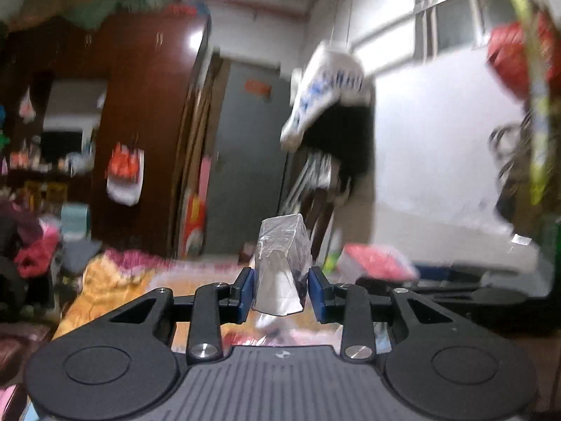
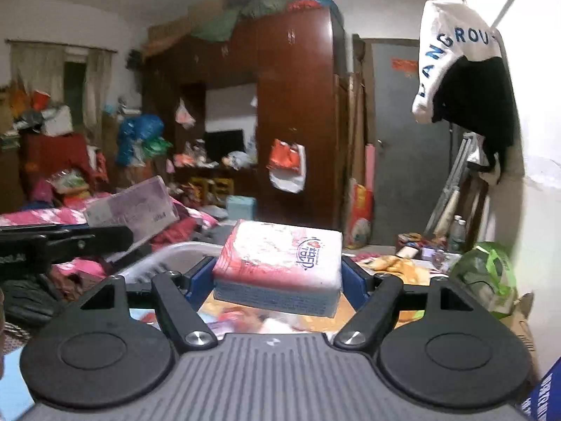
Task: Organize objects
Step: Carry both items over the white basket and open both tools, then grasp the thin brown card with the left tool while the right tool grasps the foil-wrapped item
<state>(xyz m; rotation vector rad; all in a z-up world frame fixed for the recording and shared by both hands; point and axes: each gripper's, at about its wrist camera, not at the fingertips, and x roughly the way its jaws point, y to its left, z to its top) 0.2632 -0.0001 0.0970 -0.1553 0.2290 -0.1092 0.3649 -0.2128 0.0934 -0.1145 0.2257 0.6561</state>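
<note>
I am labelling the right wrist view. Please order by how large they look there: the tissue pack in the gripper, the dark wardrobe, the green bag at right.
1. Dark wardrobe, though it stands far back.
2. Tissue pack, enlarged by nearness.
3. Green bag.

L gripper (image 1: 280, 289) clamped, R gripper (image 2: 277, 277) clamped wide

blur: left wrist view smeared, wardrobe (image 1: 147, 112) and hanging white bag (image 1: 326, 87) lettering unreadable | hidden: lower end of clear-wrapped pack (image 1: 280, 266) behind left gripper (image 1: 280, 291) body | hidden: tissue pack (image 2: 280, 263) sides behind blue pads | cut off: window (image 1: 466, 17) at top edge
</note>
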